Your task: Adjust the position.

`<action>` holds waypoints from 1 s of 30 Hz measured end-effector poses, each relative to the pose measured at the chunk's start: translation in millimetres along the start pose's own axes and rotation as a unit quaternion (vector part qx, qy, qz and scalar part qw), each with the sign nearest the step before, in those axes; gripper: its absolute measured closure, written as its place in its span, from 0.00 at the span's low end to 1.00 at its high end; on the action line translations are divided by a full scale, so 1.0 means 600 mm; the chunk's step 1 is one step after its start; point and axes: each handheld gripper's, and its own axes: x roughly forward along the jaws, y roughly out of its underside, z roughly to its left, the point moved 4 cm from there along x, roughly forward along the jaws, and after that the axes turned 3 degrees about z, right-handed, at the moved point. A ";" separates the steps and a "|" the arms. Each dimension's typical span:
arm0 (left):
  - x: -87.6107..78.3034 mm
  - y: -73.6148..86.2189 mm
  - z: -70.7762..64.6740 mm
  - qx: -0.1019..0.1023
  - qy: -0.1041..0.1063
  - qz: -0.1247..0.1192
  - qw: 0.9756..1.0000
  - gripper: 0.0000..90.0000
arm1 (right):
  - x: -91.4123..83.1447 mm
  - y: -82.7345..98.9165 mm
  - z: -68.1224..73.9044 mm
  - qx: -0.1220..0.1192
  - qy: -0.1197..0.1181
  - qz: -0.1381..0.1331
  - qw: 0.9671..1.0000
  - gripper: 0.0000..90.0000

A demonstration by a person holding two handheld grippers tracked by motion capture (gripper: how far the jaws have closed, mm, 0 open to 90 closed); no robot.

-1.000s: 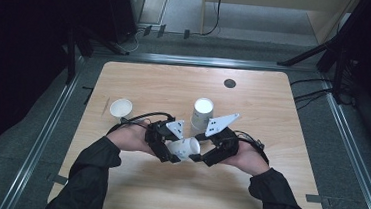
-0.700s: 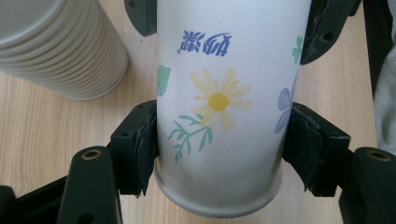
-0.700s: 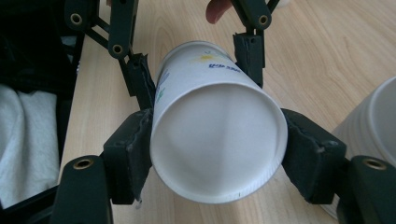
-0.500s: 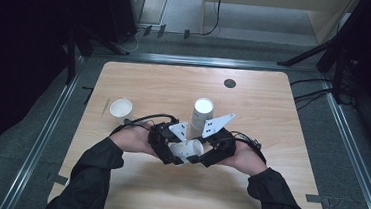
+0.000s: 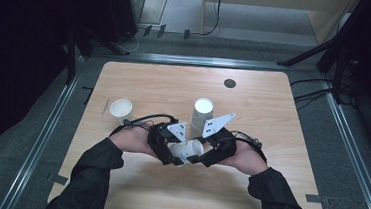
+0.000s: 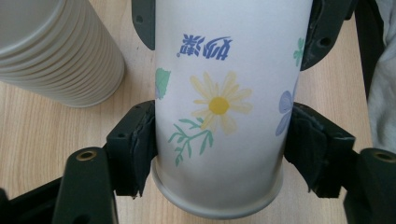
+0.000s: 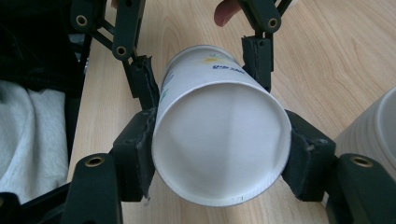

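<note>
A white paper cup (image 5: 186, 149) printed with flowers lies on its side, held between both grippers near the table's front edge. My left gripper (image 5: 168, 152) has its pads against the cup (image 6: 219, 102) near the base. Its jaws have just been opening, and the cup is still between them. My right gripper (image 5: 205, 155) is shut on the mouth end of the cup (image 7: 219, 144), and I look straight into the cup. In the right gripper view the left gripper (image 7: 201, 70) shows farther off, with its fingers on the cup's sides.
A stack of white paper cups (image 5: 202, 113) stands upright just behind the grippers, close to the held cup (image 6: 56, 51) (image 7: 373, 135). A single cup (image 5: 121, 108) stands to the left. A dark round spot (image 5: 230, 83) marks the wooden table (image 5: 273, 116) near the far edge.
</note>
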 end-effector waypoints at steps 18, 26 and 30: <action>-0.021 0.025 0.013 -0.052 0.011 -0.069 0.996 0.15 | -0.037 0.001 -0.011 0.013 0.011 -0.037 0.999 0.40; -0.022 0.034 0.009 -0.063 0.008 -0.102 0.993 0.15 | -0.048 -0.004 -0.010 0.014 0.007 -0.055 0.998 0.40; -0.020 0.036 0.012 -0.078 0.021 -0.129 0.988 0.15 | -0.050 -0.006 -0.009 0.012 0.006 -0.060 0.998 0.40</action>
